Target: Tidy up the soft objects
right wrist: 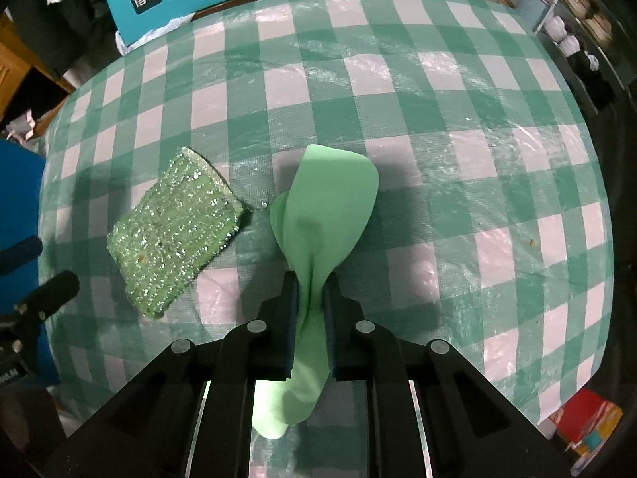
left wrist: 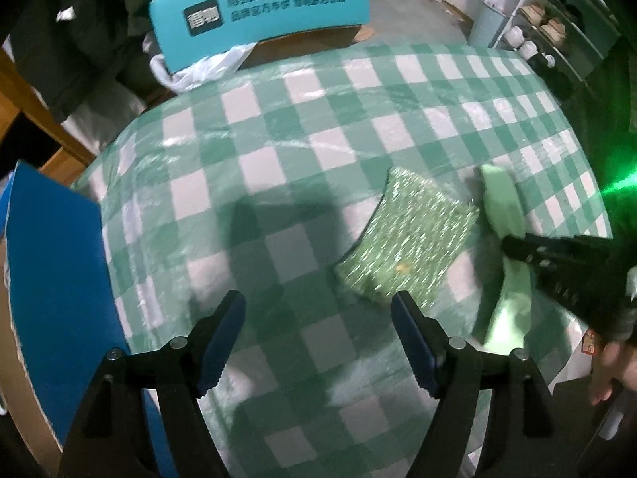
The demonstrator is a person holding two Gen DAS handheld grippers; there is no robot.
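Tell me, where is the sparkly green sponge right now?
The sparkly green sponge lies on the checked tablecloth, just left of the pale green cloth pinched in the right gripper.

The right gripper (right wrist: 310,298) points down, its jaws squeezed tight on a cloth (right wrist: 330,207) — the left gripper (left wrist: 318,310) points down too, jaws wide apart.

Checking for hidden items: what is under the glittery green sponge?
The glittery green sponge lies flat on the checked tablecloth; only cloth shows around it. Anything beneath it is covered.
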